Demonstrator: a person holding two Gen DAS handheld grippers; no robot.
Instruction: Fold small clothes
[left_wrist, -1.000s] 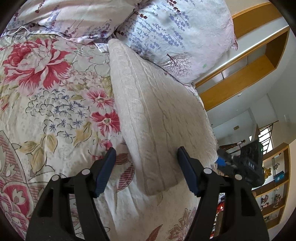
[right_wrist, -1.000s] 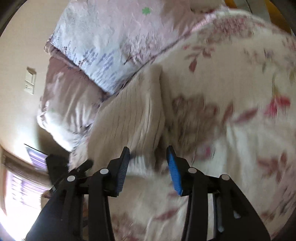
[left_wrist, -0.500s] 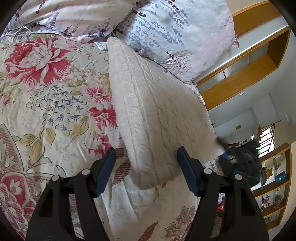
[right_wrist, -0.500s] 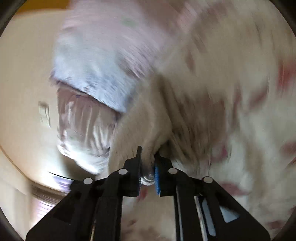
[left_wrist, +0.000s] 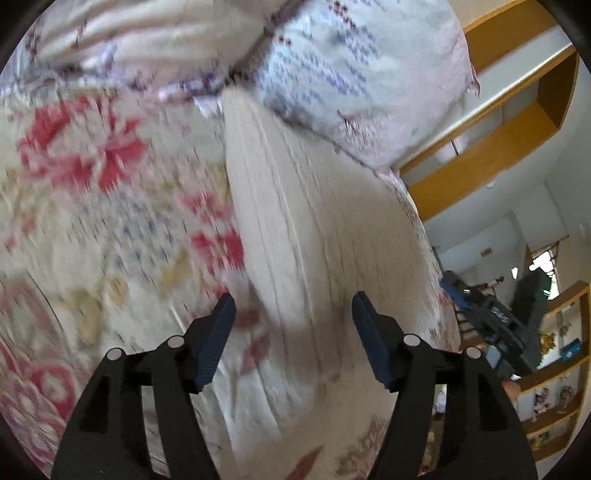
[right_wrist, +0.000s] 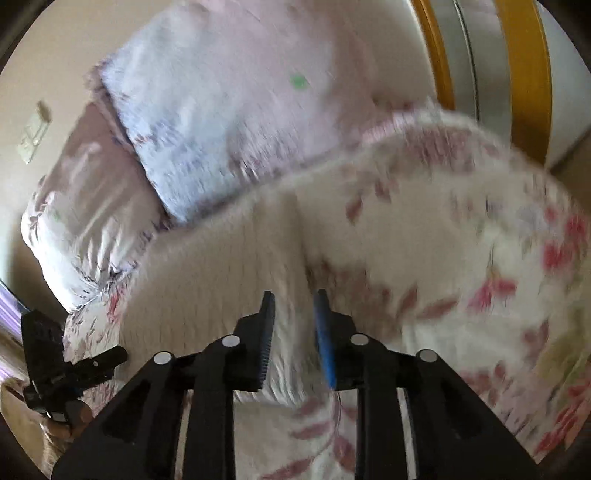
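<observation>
Sweater (right_wrist: 221, 280) released since half-second-ago pinch; right claw (right_wrist: 293, 332) opening.

A bed fills most of the room, spread with a floral bedsheet (left_wrist: 92, 229) and two pale printed pillows (left_wrist: 354, 74) at its head. Wooden shelving (left_wrist: 491, 155) lines the white wall, a light switch (right_wrist: 33, 134) sits on the cream wall, and daylight enters through a far window (left_wrist: 541, 260).

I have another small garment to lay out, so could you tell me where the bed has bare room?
The floral bedspread is bare to the left of the folded cream knit, in the left wrist view. It is crowded at the head, where the pillows touch the knit's far end.
</observation>
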